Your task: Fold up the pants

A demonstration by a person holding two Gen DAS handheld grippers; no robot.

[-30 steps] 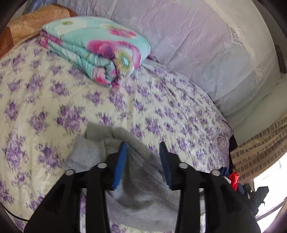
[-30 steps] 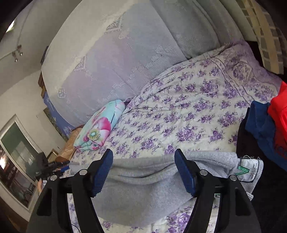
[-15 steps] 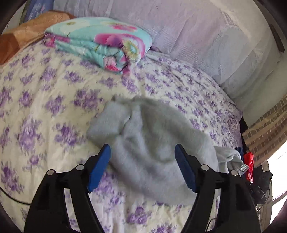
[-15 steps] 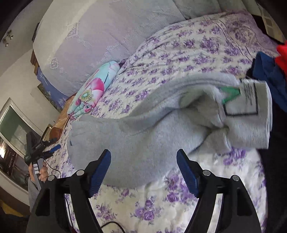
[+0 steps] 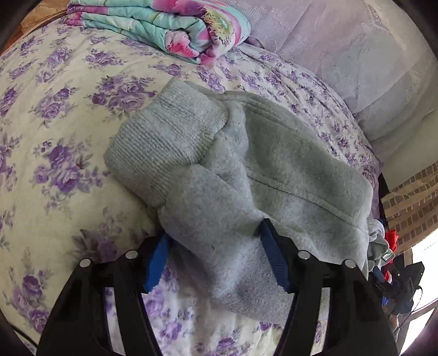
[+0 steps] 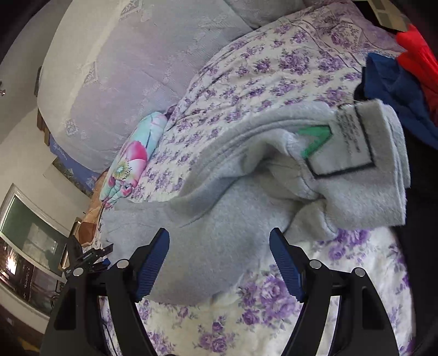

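The left gripper [image 5: 216,246] has its blue-padded jaws spread apart, one on each side of a fold of the grey fleece pants [image 5: 246,169]. The fabric lies between the jaws and touches the right pad, but nothing is pinched. Just ahead of the jaws and to the left lies a ribbed cuff [image 5: 164,142], bunched on top of the fleece. A stitched seam runs away ahead and to the right.

The right gripper [image 6: 219,252] likewise has its jaws released and wide apart, hovering over the near edge of the same pants [image 6: 219,219]; whether the pads touch the cloth cannot be told. Ahead and to the right of these jaws the waistband is turned over, showing a white care label [image 6: 353,137] with a green tab beside it.

The pants lie crumpled on a bed covered by a cream bedspread [image 5: 54,115] printed with purple flowers. Well ahead of both jaws, a folded turquoise quilt [image 5: 169,24] with pink flowers rests on the bedspread near a pale lilac padded headboard [image 6: 123,68]. To the far right of the right jaws, at the bed's edge, lie dark blue clothing [image 6: 388,85] and red clothing [image 6: 418,54]. Far to the left, the right wrist view shows the left gripper and a window.
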